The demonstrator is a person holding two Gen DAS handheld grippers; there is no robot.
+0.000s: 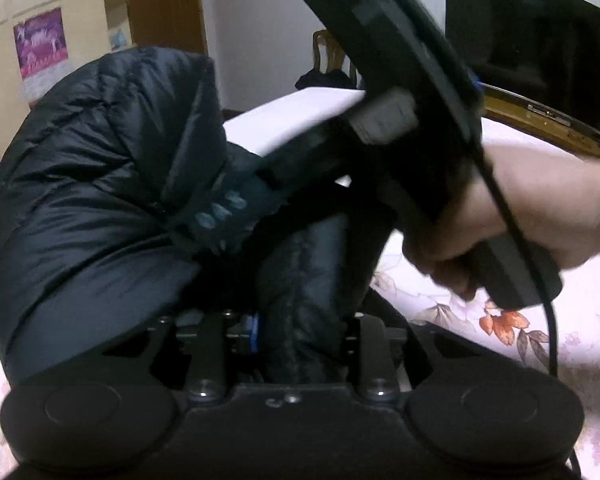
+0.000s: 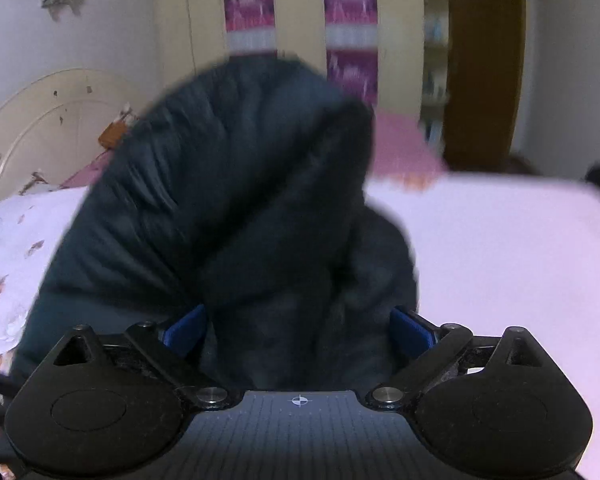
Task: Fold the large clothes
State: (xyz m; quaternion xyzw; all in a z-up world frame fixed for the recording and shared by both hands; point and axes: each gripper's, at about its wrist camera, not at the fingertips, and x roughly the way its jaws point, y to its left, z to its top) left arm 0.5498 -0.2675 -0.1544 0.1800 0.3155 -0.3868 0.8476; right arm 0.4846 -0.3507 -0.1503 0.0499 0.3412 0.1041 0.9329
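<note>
Between the fingers of the left tool (image 1: 300,320): a bunched fold of the dark puffer jacket (image 1: 100,184), the fingers closed narrowly upon it. Right tool (image 2: 298,328): blue pads (image 2: 184,330) set wide apart, jacket fabric filling the gap; whether the pads grip it cannot be told. Right hand (image 1: 540,220): seen from the left wrist view, wrapped round the right tool's handle, cable trailing down. Jacket: lifted in a rounded hump above the bed (image 2: 500,260), its lower part toward the near edge. Bed: pale floral sheet; headboard (image 2: 48,128) at the far left corner. Behind: wardrobe (image 2: 300,12) with purple posters, brown door (image 2: 484,60).
</note>
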